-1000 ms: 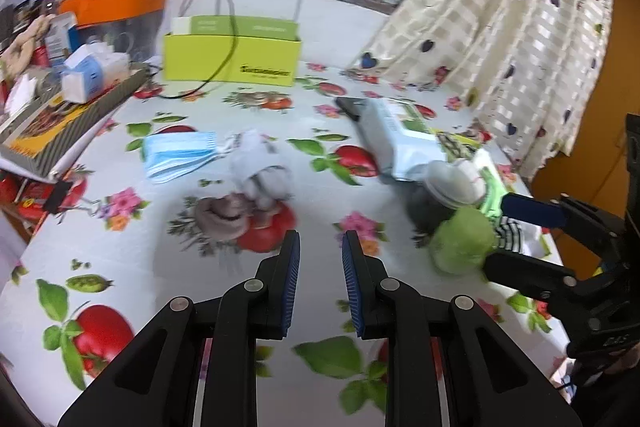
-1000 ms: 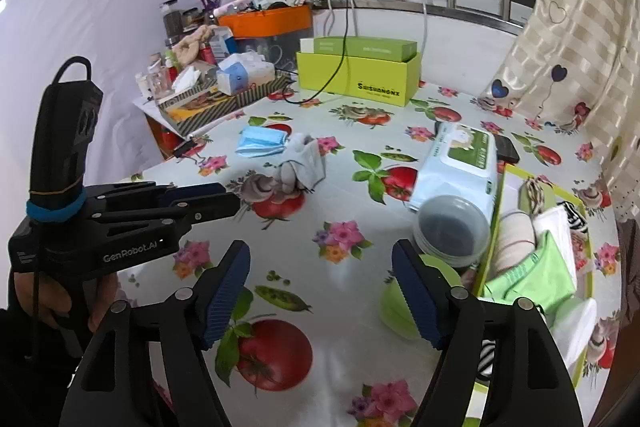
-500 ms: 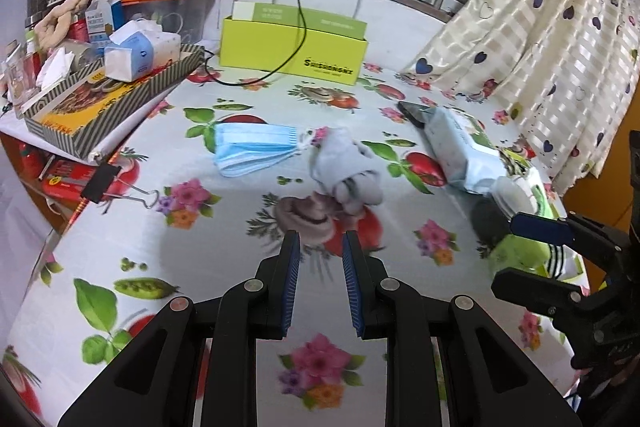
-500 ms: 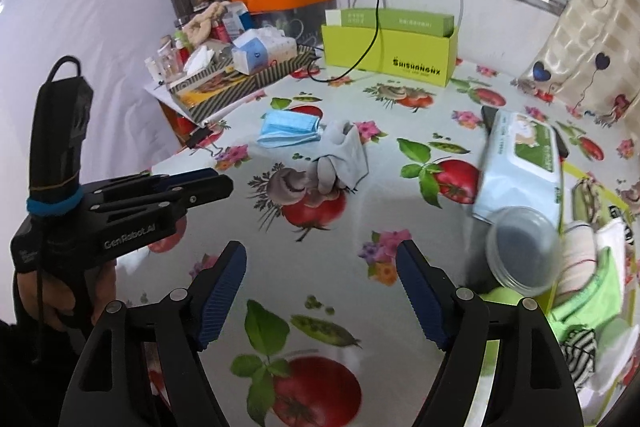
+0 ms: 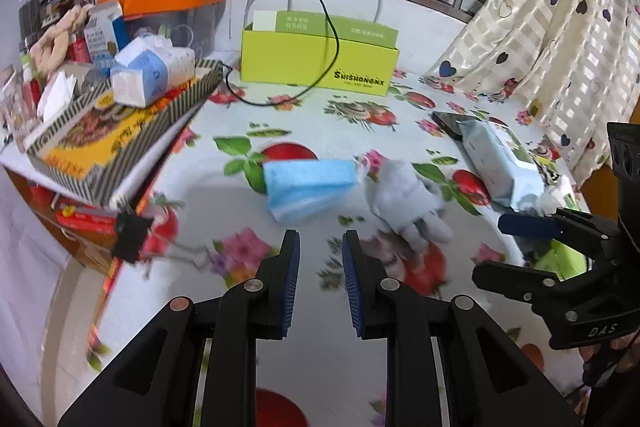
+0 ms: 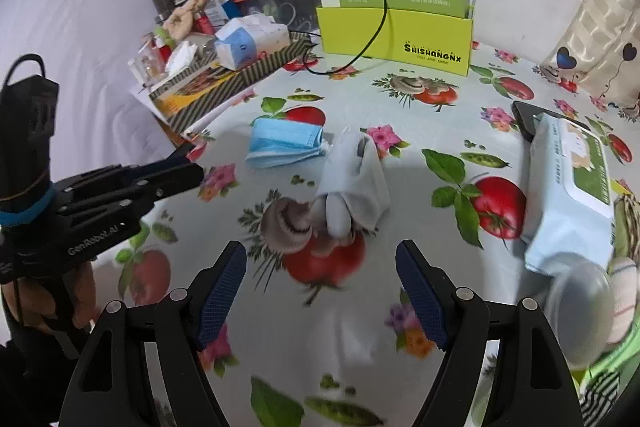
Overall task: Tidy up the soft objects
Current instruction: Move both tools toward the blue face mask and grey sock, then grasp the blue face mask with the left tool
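A counter under a cloth printed with tomatoes, mushrooms and flowers stands below a barred window, with a heart-patterned curtain hanging at its far right corner. A grey sock lies crumpled near the middle, and a stack of blue masks lies just beside it, toward the left edge. The right gripper hangs over the near part of the counter with its jaws released and wide, empty, the sock just ahead of them. The left gripper points at the cloth short of the masks, its jaws parted by a narrow gap with nothing between them. A lime box stands at the far edge with a black cable draped over it. A striped tray at the left edge carries tissue packs and small cartons. A wipes pack lies by the right edge, and beyond it a green bin holds rolled fabric.
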Demonstrator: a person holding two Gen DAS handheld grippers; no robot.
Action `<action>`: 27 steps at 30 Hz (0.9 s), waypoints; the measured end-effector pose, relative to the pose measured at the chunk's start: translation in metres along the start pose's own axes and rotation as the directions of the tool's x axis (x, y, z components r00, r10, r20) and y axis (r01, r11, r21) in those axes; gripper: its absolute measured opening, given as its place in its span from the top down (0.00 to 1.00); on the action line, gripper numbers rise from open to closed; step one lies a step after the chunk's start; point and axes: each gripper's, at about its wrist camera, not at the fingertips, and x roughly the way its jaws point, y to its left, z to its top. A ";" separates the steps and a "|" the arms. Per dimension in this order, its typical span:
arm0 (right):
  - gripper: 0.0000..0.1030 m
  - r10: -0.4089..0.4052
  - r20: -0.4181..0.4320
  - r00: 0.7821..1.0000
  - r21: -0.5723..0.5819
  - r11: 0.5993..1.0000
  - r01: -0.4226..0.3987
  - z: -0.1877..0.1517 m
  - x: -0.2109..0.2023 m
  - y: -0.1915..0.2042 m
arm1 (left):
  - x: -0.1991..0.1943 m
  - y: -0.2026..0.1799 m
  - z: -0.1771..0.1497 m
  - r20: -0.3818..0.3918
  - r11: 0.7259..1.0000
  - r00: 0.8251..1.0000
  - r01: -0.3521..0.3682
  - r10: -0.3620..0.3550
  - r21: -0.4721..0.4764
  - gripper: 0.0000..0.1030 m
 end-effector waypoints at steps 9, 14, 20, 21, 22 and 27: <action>0.25 -0.045 -0.004 0.999 0.054 0.998 0.045 0.023 0.034 -0.009 | 0.029 0.008 0.030 -0.011 0.988 1.000 0.008 -0.007 0.155 0.54; 0.25 -0.064 0.000 0.998 0.090 0.994 0.064 0.027 0.046 -0.019 | 0.053 0.009 0.044 -0.039 0.969 0.999 0.031 -0.022 0.246 0.54; 0.59 -0.070 -0.006 0.997 0.098 0.993 0.071 0.027 0.055 -0.024 | 0.089 0.014 0.052 -0.108 0.950 0.993 0.081 -0.050 0.302 0.54; 0.64 -0.065 -0.007 0.998 0.096 0.993 0.066 0.026 0.056 -0.025 | 0.095 0.014 0.051 -0.117 0.944 0.992 0.084 -0.048 0.320 0.54; 0.66 -0.057 -0.005 0.998 0.093 0.994 0.057 0.026 0.057 -0.025 | 0.098 0.013 0.050 -0.118 0.939 0.992 0.083 -0.046 0.333 0.54; 0.72 -0.051 0.002 0.999 0.084 0.995 0.051 0.025 0.056 -0.026 | 0.106 0.011 0.051 -0.136 0.927 0.989 0.102 -0.056 0.362 0.53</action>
